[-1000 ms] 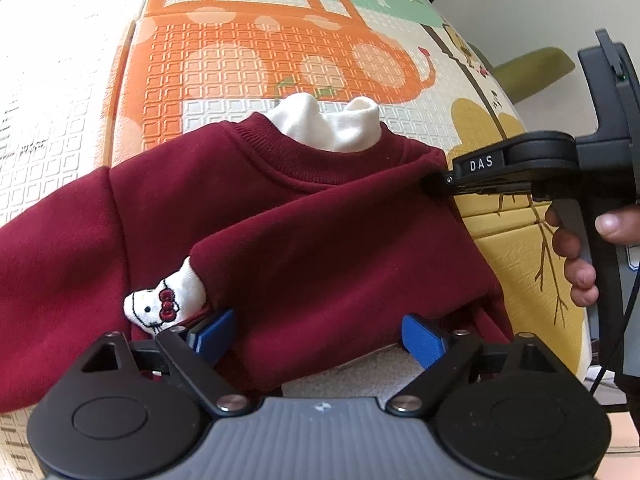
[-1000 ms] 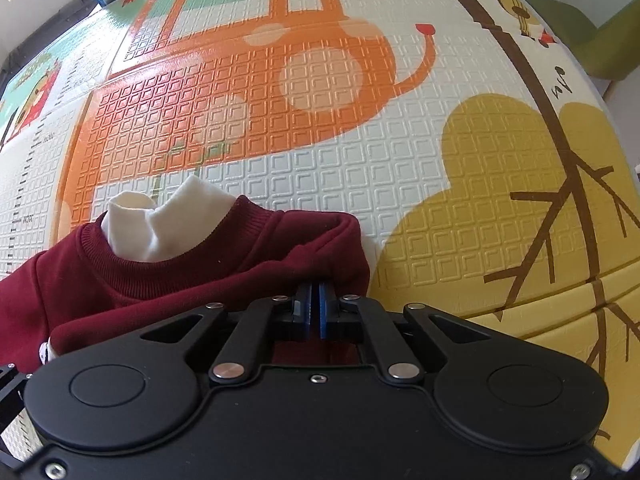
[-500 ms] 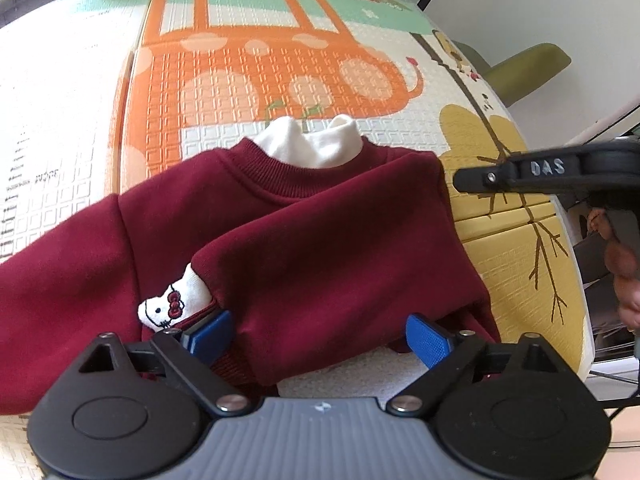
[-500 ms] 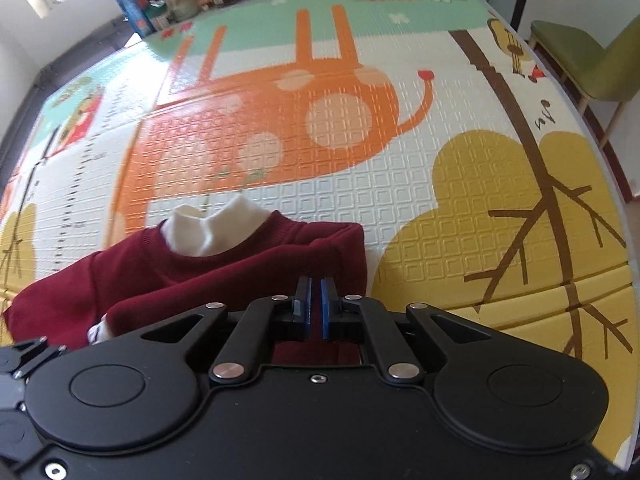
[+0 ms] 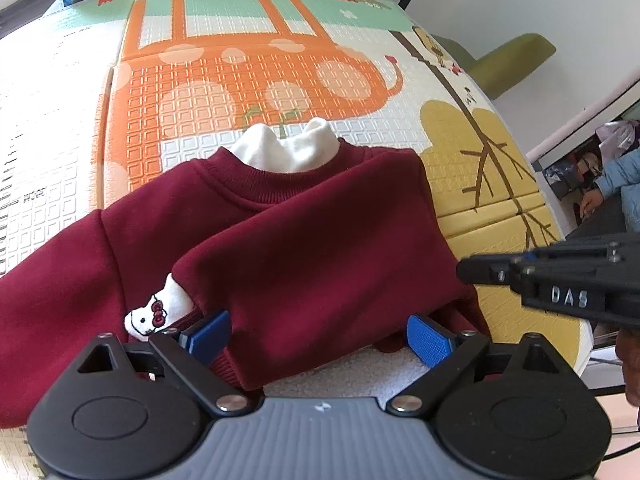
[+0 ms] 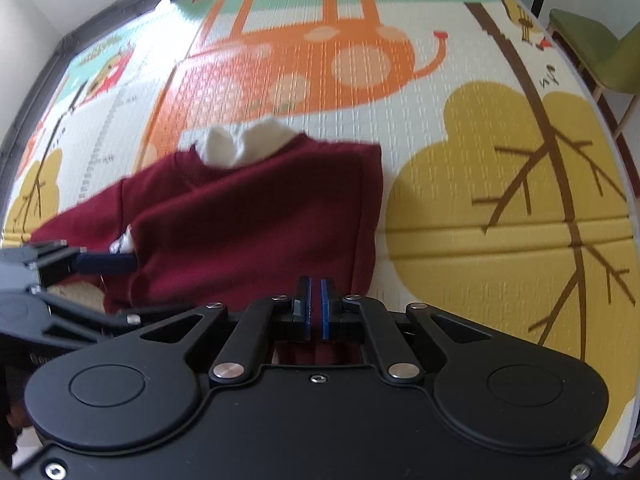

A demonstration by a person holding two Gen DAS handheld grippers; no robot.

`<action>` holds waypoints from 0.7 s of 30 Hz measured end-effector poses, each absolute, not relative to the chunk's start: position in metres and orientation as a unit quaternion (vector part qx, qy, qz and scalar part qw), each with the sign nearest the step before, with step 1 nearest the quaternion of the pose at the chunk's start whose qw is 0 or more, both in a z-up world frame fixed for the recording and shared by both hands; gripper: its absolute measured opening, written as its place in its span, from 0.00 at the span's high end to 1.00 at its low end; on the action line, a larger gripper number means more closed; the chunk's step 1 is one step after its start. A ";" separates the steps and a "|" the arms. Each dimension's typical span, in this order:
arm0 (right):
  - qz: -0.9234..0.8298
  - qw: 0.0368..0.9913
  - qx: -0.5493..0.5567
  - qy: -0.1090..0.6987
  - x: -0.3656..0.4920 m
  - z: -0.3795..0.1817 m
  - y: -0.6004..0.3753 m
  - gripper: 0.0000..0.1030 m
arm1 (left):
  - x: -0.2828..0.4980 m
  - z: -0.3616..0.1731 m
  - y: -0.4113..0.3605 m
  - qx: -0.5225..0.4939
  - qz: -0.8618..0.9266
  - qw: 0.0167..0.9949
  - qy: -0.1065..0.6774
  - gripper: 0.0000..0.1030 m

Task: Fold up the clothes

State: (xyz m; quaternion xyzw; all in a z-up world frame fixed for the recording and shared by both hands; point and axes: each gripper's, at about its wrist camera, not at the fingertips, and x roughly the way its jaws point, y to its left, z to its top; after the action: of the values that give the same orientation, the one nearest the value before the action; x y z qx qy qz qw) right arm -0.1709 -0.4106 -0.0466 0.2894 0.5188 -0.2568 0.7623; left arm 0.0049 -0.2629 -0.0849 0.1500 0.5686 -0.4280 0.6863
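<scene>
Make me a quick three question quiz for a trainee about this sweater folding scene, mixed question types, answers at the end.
1. True or false: one sleeve of the maroon sweater lies folded across its front.
2. Which gripper is shut: A) left gripper B) right gripper?
3. What colour is the collar at the neckline?

Key: 1 true; 2 B; 3 white.

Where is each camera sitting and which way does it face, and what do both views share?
Left wrist: on the left gripper, jaws wide open, looking steeply down at the maroon sweater; the right gripper and fingers show at right.
Right wrist: on the shut right gripper, looking down over the sweater's right edge; the left gripper shows at left.
Shared: sweater, white collar, play mat.
</scene>
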 end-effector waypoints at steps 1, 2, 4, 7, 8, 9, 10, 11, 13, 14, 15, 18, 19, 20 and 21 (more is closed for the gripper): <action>-0.257 0.759 0.292 0.522 -0.172 -0.051 -0.409 0.96 | 0.005 -0.087 -0.263 0.152 -0.426 0.686 0.570 0.06; -0.257 0.755 0.292 0.527 -0.172 -0.056 -0.408 0.96 | 0.006 -0.089 -0.263 0.154 -0.424 0.686 0.571 0.06; -0.262 0.748 0.290 0.536 -0.174 -0.068 -0.406 0.96 | 0.006 -0.093 -0.263 0.156 -0.422 0.684 0.574 0.06; -0.263 0.745 0.289 0.541 -0.177 -0.078 -0.404 0.96 | 0.008 -0.097 -0.263 0.161 -0.421 0.683 0.575 0.06; -0.263 0.746 0.284 0.542 -0.177 -0.080 -0.402 0.96 | 0.009 -0.099 -0.263 0.161 -0.420 0.683 0.576 0.06; -0.263 0.747 0.277 0.544 -0.177 -0.081 -0.401 0.97 | 0.010 -0.100 -0.263 0.161 -0.419 0.683 0.576 0.06; -0.265 0.748 0.268 0.547 -0.177 -0.082 -0.399 0.99 | 0.011 -0.102 -0.263 0.159 -0.416 0.684 0.578 0.06; -0.266 0.749 0.262 0.548 -0.176 -0.084 -0.397 0.99 | 0.012 -0.104 -0.264 0.155 -0.412 0.684 0.581 0.06; -0.268 0.750 0.256 0.548 -0.175 -0.088 -0.396 0.99 | 0.016 -0.108 -0.263 0.145 -0.406 0.685 0.587 0.06; -0.269 0.751 0.256 0.546 -0.175 -0.090 -0.396 0.99 | 0.017 -0.110 -0.263 0.140 -0.405 0.685 0.590 0.06; -0.271 0.751 0.257 0.545 -0.175 -0.090 -0.397 0.99 | 0.018 -0.111 -0.262 0.137 -0.404 0.685 0.591 0.06; -0.272 0.751 0.259 0.543 -0.173 -0.091 -0.399 1.00 | 0.020 -0.111 -0.261 0.132 -0.405 0.684 0.593 0.06; -0.272 0.751 0.260 0.543 -0.173 -0.091 -0.399 1.00 | 0.020 -0.110 -0.261 0.130 -0.405 0.684 0.593 0.06; -0.272 0.750 0.262 0.542 -0.173 -0.091 -0.400 1.00 | 0.020 -0.108 -0.261 0.129 -0.406 0.684 0.592 0.06; -0.272 0.750 0.264 0.541 -0.173 -0.089 -0.400 0.99 | 0.019 -0.106 -0.260 0.128 -0.407 0.684 0.591 0.06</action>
State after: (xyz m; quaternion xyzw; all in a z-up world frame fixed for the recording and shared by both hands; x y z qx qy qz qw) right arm -0.1735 -0.4003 -0.0892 0.2643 0.5413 -0.2722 0.7504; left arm 0.0193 -0.2603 -0.1062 0.1282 0.5914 -0.4074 0.6840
